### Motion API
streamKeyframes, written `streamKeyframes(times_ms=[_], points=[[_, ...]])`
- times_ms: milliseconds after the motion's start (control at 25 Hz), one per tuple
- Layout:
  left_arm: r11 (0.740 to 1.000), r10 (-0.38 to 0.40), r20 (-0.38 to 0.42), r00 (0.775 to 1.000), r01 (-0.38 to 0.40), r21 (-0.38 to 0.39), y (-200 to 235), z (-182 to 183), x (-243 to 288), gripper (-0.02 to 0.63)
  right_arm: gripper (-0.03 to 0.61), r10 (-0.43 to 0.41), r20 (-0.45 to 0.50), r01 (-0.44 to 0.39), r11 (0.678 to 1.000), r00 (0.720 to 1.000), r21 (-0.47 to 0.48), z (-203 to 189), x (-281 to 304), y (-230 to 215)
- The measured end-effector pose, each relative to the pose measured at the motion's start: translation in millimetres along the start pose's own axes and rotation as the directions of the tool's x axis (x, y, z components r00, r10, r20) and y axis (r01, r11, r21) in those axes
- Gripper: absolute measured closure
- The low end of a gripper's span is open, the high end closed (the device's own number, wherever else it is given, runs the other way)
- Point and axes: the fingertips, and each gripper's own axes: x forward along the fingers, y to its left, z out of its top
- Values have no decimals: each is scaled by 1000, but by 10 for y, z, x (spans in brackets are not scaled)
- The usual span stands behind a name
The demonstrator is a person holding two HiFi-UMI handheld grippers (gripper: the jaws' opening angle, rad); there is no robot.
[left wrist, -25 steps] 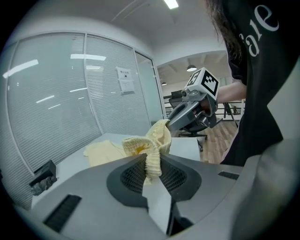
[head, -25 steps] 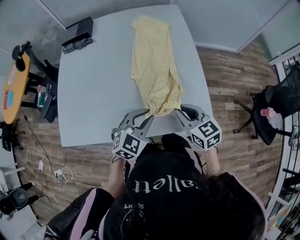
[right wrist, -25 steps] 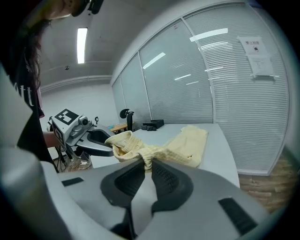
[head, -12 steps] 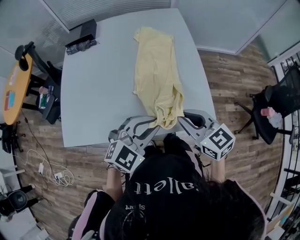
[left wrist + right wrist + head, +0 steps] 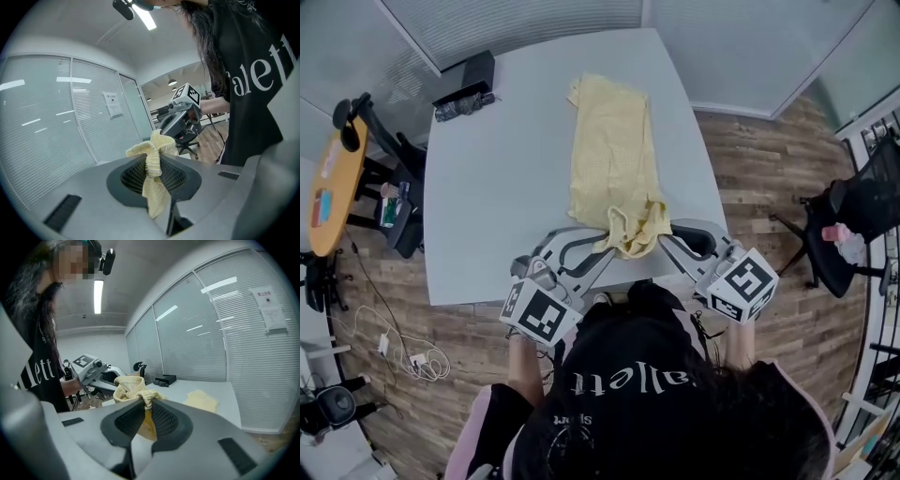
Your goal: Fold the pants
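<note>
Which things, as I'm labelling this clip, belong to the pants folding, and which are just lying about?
Job: pants; left tool and right tool, each shut on the pants' near end; the grey table under them.
Lying about: black box, office chair, orange side table, floor cable.
</note>
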Motion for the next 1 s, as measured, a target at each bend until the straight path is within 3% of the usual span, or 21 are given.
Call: streamKeyframes(times_ms=[400, 800, 1000], points=[[999, 11, -21, 1000, -10, 52, 638, -22, 375, 534, 525, 4, 0, -4, 1000, 1000, -23, 201, 312, -673], [995, 33, -128, 991, -21, 98, 1650, -304, 976, 534, 525, 18, -31, -18, 1000, 999, -24, 372, 966, -1647], [993, 95, -200, 975, -78, 93, 2226, -541, 1328, 534, 525, -18, -60, 17, 1000, 998, -18, 391, 1313, -2274]])
